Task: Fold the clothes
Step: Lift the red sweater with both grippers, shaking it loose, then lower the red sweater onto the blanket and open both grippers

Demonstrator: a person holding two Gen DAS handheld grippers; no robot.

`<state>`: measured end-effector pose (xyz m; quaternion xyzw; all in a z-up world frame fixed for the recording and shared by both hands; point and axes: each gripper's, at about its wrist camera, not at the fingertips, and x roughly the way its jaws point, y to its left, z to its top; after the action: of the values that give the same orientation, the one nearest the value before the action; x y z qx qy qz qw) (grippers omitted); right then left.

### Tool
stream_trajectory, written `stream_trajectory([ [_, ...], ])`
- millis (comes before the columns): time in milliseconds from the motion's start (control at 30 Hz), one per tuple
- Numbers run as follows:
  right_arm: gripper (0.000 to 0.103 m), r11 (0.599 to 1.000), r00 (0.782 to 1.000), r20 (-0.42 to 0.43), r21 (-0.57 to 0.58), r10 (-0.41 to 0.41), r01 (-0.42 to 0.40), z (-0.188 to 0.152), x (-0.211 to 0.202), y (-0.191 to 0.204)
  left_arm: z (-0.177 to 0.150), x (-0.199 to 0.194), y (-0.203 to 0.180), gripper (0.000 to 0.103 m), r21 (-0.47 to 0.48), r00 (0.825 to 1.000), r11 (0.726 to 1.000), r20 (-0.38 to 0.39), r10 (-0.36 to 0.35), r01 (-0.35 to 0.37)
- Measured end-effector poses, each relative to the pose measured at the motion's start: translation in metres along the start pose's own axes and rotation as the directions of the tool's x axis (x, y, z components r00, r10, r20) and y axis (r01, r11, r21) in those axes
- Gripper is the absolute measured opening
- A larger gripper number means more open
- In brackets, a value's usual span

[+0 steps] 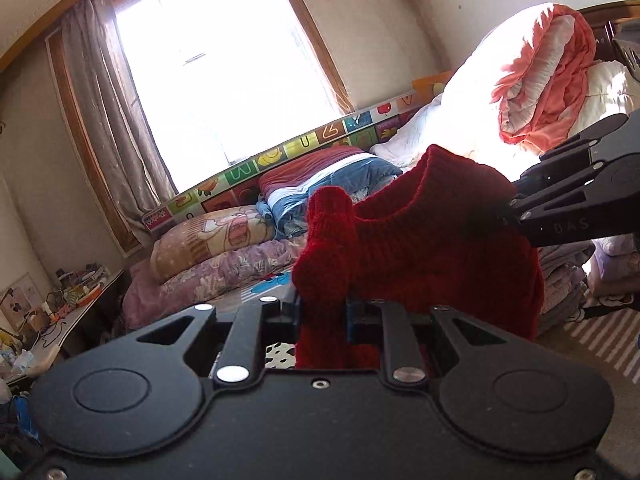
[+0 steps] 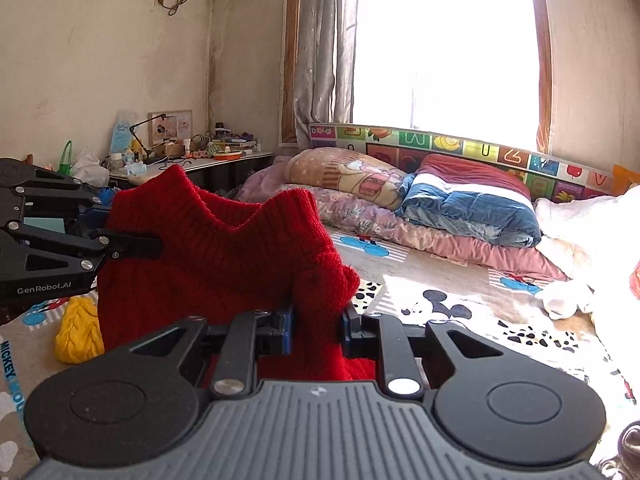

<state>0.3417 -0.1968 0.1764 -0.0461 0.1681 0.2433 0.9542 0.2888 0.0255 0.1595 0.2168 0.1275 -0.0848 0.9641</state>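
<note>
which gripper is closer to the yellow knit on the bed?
Left. The left gripper holds the red sweater above the yellow knit; the right gripper grips the sweater's other side, farther right.

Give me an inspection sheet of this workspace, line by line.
Surface: bed sheet with cartoon mouse print, sunlit.
Job's things: red knit sweater held up off the bed between both grippers.
Clutter: yellow knit garment on the sheet; folded quilts and a white duvet stacked along the far side.
Grippers: left gripper shut on the sweater; right gripper shut on the sweater.
Cables: wires on the crowded desk; a cord on the wall.
Surroundings: bright window, grey curtain, alphabet mat against the wall.
</note>
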Motion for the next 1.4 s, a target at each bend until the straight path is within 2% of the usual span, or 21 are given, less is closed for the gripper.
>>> stream_trajectory([
  [100,0.023,1.000,0.999,0.033,0.005,-0.018,0.018,-0.013,0.011,-0.005,-0.030,0.001,-0.018,0.018,0.059,0.999,0.998,-0.044,-0.023,0.025],
  [200,0.023,0.997,1.000,-0.010,-0.070,-0.016,0.015,-0.049,0.018,0.005,-0.066,-0.011,-0.040,0.018,0.130,0.992,0.988,-0.101,-0.070,0.083],
  [300,0.023,0.992,0.996,-0.081,-0.125,0.019,-0.029,-0.095,0.010,0.019,-0.092,-0.025,-0.060,0.019,0.164,0.979,0.975,-0.162,-0.126,0.153],
  [400,0.023,0.984,0.989,-0.144,-0.163,0.045,-0.068,-0.135,-0.004,0.036,-0.115,-0.045,-0.079,0.019,0.191,0.970,0.963,-0.191,-0.153,0.189],
  [533,0.023,0.980,0.983,-0.171,-0.177,0.064,-0.094,-0.172,-0.033,0.059,-0.135,-0.074,-0.100,0.019,0.226,0.962,0.950,-0.216,-0.166,0.215],
  [867,0.023,0.961,0.971,-0.219,-0.235,0.092,-0.144,-0.244,-0.096,0.114,-0.194,-0.131,-0.147,0.019,0.304,0.937,0.910,-0.291,-0.194,0.283],
  [1067,0.023,0.948,0.962,-0.252,-0.265,0.108,-0.176,-0.286,-0.127,0.144,-0.229,-0.164,-0.176,0.018,0.392,0.932,0.870,-0.314,-0.179,0.299],
  [1267,0.023,0.929,0.946,-0.302,-0.304,0.114,-0.209,-0.307,-0.149,0.165,-0.256,-0.182,-0.200,0.019,0.451,0.925,0.836,-0.345,-0.161,0.314],
  [1333,0.025,0.923,0.941,-0.319,-0.317,0.115,-0.220,-0.314,-0.156,0.172,-0.263,-0.187,-0.205,0.022,0.457,0.909,0.819,-0.378,-0.174,0.346],
  [1400,0.031,0.915,0.935,-0.335,-0.329,0.116,-0.232,-0.321,-0.163,0.179,-0.269,-0.194,-0.208,0.029,0.460,0.891,0.799,-0.410,-0.196,0.387],
])
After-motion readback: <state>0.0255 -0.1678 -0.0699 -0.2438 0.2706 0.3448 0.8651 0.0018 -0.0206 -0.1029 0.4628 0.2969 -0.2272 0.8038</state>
